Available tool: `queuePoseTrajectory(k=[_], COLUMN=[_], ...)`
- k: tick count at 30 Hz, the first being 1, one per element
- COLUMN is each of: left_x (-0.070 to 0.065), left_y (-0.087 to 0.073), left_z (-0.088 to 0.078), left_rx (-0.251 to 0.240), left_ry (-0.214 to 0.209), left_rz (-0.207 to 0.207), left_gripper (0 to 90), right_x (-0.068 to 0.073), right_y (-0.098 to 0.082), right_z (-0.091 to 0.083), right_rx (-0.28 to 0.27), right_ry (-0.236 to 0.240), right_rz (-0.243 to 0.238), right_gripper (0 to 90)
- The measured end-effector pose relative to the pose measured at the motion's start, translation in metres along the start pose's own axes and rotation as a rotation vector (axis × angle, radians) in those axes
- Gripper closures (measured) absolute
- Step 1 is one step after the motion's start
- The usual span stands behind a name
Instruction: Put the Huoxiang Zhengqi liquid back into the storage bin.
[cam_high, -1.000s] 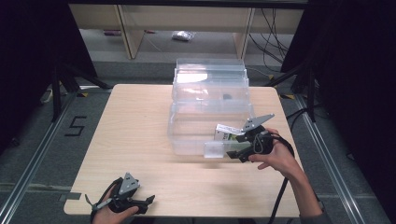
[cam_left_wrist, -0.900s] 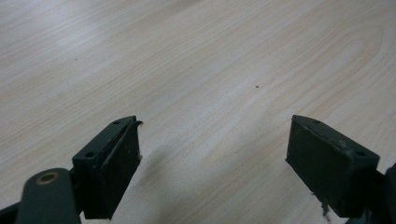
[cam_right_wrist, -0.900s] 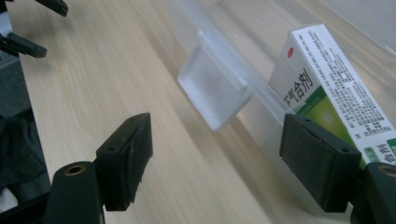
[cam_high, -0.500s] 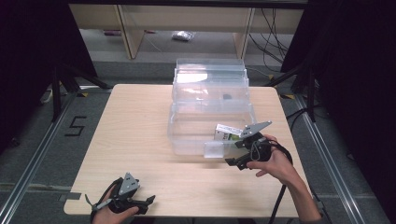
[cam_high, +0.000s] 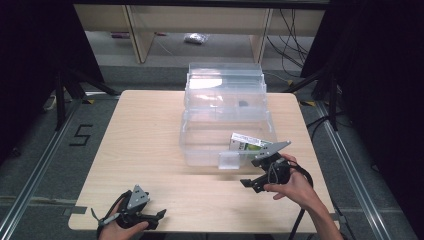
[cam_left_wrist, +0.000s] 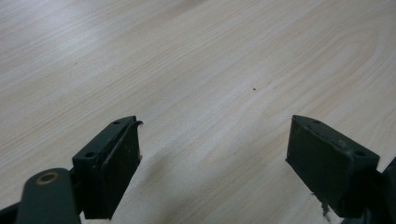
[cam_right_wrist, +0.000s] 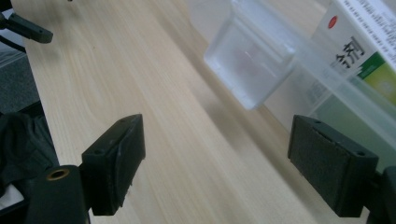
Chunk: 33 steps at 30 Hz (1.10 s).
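A green-and-white carton (cam_high: 248, 143) is lying inside the clear plastic bin (cam_high: 200, 145), just beyond the right gripper (cam_high: 250, 183), whose empty jaws have just been opening wide, while the left gripper (cam_high: 159, 215) is gaping empty too.

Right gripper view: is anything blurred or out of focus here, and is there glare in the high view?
Right gripper view: the clear latch tab and white-and-green box look soft, the open jaws sharper. High view: evenly lit table, a bright reflection on the clear plastic container, dark surroundings. Left gripper view: sharp wood grain, faint jaw shadows.
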<state>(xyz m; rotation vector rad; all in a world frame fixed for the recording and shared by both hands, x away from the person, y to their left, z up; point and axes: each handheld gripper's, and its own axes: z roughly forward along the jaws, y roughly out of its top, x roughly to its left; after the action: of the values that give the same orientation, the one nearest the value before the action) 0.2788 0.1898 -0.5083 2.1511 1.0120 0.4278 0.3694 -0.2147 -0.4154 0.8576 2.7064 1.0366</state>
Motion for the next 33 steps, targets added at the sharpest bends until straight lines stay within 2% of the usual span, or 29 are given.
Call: queuePoseTrajectory(k=[3,4,6,9,10,11,12,13,14,15,16,17,19,20,21,22,23,24,25,26,27,28,30,32,33], left_x=[0.000,0.000,0.000,0.000,0.000,0.000,0.000,0.000,0.000,0.001,0.000,0.000,0.000,-0.001,0.000,0.000,0.000,0.000,0.000,0.000,0.000,0.000,0.000,0.000,0.000], left_y=[0.000,0.000,0.000,0.000,0.000,0.000,0.000,0.000,0.000,0.000,0.000,0.000,0.000,0.000,0.000,0.000,0.000,0.000,0.000,0.000,0.000,0.000,0.000,0.000,0.000], left_z=[0.000,-0.001,-0.001,-0.001,-0.001,-0.001,0.000,-0.001,-0.001,0.000,-0.001,-0.001,0.000,0.000,-0.001,-0.001,-0.001,-0.001,-0.001,-0.001,-0.001,-0.001,-0.001,-0.001,-0.001], left_rx=[0.002,0.002,0.001,0.011,0.010,0.008,-0.001,0.002,0.008,0.003,0.005,0.015,0.013,0.002,0.010,0.011,0.011,0.011,0.010,0.009,0.015,0.015,0.016,0.016,0.019], left_ry=[0.000,0.001,0.001,-0.007,-0.008,-0.005,0.000,0.002,0.005,0.004,-0.005,-0.005,0.001,-0.002,-0.006,-0.006,-0.006,-0.005,-0.006,-0.006,-0.005,-0.005,-0.005,-0.004,-0.002], left_rz=[0.000,0.000,0.000,0.006,0.006,0.006,0.000,0.000,0.007,0.004,-0.001,0.012,0.012,-0.002,0.007,0.005,0.006,0.006,0.007,0.008,0.013,0.013,0.012,0.012,0.015], left_gripper=[16.8,16.7,16.7,16.7,16.7,16.7,16.7,16.7,16.7,16.7,16.7,16.7,16.7,16.7,16.7,16.7,16.7,16.7,16.7,16.7,16.7,16.7,16.7,16.7,16.7], right_x=[0.003,0.001,0.005,0.007,0.008,0.009,0.009,0.010,0.011,0.012,0.013,0.015,0.014,0.014,0.018,0.017,0.017,0.019,0.019,0.019,0.018,0.022,0.022,0.021,0.024], right_y=[-0.005,-0.007,-0.011,-0.014,-0.015,-0.015,-0.017,-0.017,-0.018,-0.020,-0.021,-0.022,-0.024,-0.025,-0.027,-0.027,-0.029,-0.030,-0.031,-0.033,-0.034,-0.037,-0.039,-0.042,-0.045], right_z=[0.004,0.007,0.009,0.011,0.013,0.012,0.015,0.014,0.014,0.016,0.017,0.018,0.021,0.020,0.022,0.021,0.023,0.023,0.023,0.025,0.026,0.026,0.026,0.028,0.027], right_rx=[0.007,-0.005,0.001,0.025,0.017,0.038,0.013,0.034,0.031,0.022,0.013,0.025,0.013,0.024,0.023,0.029,0.015,0.021,0.031,0.014,0.024,0.025,0.039,0.027,0.031], right_ry=[-0.003,-0.007,-0.011,-0.013,-0.005,-0.009,-0.012,-0.012,-0.003,-0.020,-0.017,-0.010,-0.009,-0.002,-0.010,-0.002,-0.017,-0.005,-0.018,-0.010,-0.004,-0.023,-0.018,0.002,-0.015], right_rz=[-0.003,-0.029,-0.007,-0.025,-0.019,-0.009,-0.026,-0.021,-0.024,-0.006,-0.028,-0.002,-0.031,-0.037,-0.012,-0.025,-0.027,-0.019,-0.018,-0.023,-0.044,-0.005,-0.007,-0.038,0.003], right_gripper=[19.7,19.8,19.9,20.2,19.9,20.1,20.1,19.9,19.8,19.8,19.8,19.7,19.6,19.5,19.5,19.5,19.6,19.5,19.5,19.5,19.6,19.5,19.5,19.5,19.5])
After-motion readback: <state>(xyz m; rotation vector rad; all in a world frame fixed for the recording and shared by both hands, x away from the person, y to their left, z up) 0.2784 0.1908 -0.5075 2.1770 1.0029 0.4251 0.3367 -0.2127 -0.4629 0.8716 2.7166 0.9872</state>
